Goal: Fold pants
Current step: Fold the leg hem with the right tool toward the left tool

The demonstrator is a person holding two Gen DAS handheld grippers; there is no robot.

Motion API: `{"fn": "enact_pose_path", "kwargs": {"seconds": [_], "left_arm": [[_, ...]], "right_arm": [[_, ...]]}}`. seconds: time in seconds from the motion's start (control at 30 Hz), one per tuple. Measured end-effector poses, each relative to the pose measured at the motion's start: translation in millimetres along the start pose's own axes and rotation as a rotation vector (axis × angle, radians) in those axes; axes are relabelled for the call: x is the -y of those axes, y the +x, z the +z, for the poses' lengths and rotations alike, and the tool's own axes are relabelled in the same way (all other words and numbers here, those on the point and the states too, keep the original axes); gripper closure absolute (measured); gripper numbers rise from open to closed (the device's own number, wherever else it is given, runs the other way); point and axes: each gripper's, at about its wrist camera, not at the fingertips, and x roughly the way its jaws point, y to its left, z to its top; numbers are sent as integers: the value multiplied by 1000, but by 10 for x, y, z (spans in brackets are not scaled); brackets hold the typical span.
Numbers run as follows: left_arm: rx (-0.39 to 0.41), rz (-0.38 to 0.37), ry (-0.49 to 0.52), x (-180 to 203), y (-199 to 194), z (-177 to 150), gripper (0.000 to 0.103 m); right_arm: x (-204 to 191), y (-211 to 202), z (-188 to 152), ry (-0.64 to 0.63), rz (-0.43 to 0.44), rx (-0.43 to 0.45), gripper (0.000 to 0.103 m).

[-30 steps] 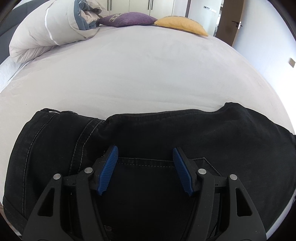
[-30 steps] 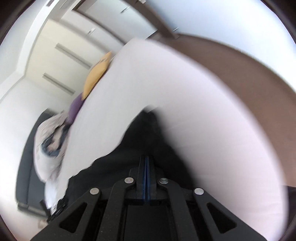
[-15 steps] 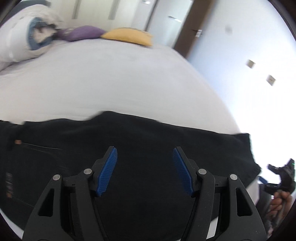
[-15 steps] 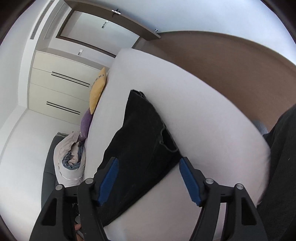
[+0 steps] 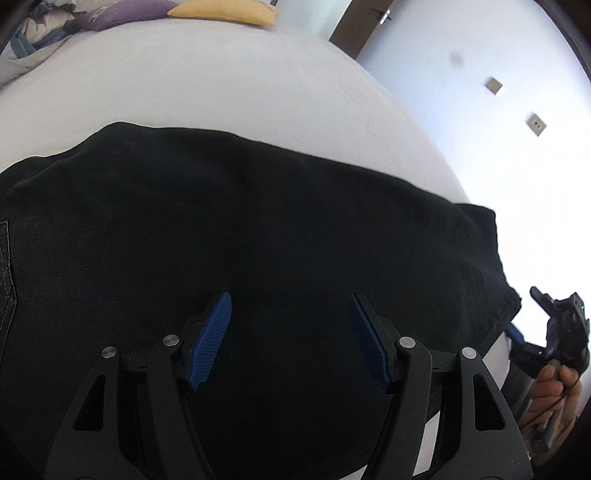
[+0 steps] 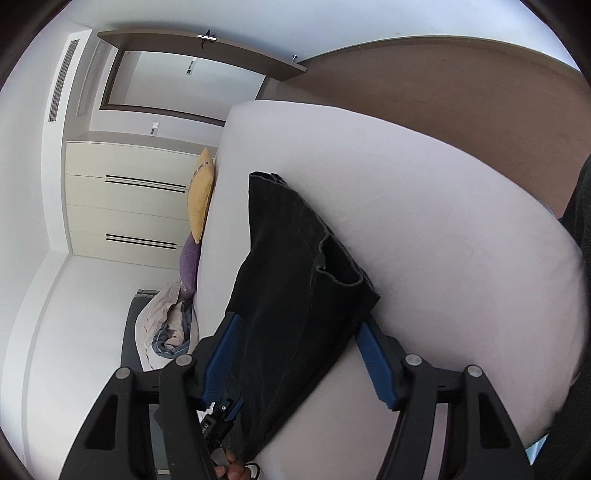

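Black pants (image 5: 258, 229) lie flat across the white bed (image 5: 221, 74), legs running to the right, hem ends at the right edge. My left gripper (image 5: 290, 306) is open and empty, hovering over the middle of the legs. The right gripper (image 5: 554, 325) shows at the far right of the left wrist view, beside the hem. In the right wrist view the pants (image 6: 291, 288) lie on the bed (image 6: 443, 221) with the stacked hems nearest. My right gripper (image 6: 295, 328) is open, its fingers either side of the leg end, not closed on it.
A yellow pillow (image 5: 225, 13) and a purple pillow (image 5: 125, 13) lie at the head of the bed, with a rolled duvet (image 6: 166, 328) beside them. White wardrobes (image 6: 129, 206) and a doorway (image 6: 177, 77) stand beyond. The brown floor (image 6: 461, 92) lies past the bed's edge.
My left gripper has swung right from the waistband and pocket to the legs. My right gripper was shut and has opened, now straddling the leg end.
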Motion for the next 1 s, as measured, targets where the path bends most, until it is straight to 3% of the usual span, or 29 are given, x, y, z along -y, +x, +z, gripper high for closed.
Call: {"fn": "enact_pose_path", "kwargs": {"seconds": [0.07, 0.13, 0.23, 0.53, 0.7, 0.8, 0.83, 0.9, 1.0], "left_arm": [[-7, 25, 17, 90, 55, 1, 39], [-7, 48, 25, 126, 109, -32, 39], [-6, 58, 34, 127, 143, -57, 40], [5, 59, 49, 54, 74, -144, 40], [10, 25, 31, -24, 27, -155, 40], [17, 0, 16, -104, -25, -166, 40], [20, -9, 10, -121, -34, -170, 40], [26, -27, -2, -158, -52, -178, 40], [40, -67, -36, -278, -122, -187, 40]], "right_arm": [[22, 57, 30, 9, 9, -5, 56], [74, 94, 77, 31, 11, 3, 75], [152, 142, 133, 72, 21, 4, 86], [-291, 183, 191, -97, -73, 30, 91], [-1090, 266, 14, -403, -140, 62, 91], [-1691, 540, -423, -772, -206, 14, 91], [-1862, 698, -684, -921, -225, -32, 91], [-1991, 969, -1115, -1083, -221, -147, 92], [-1942, 1327, -1615, -1205, -236, -271, 92]]}}
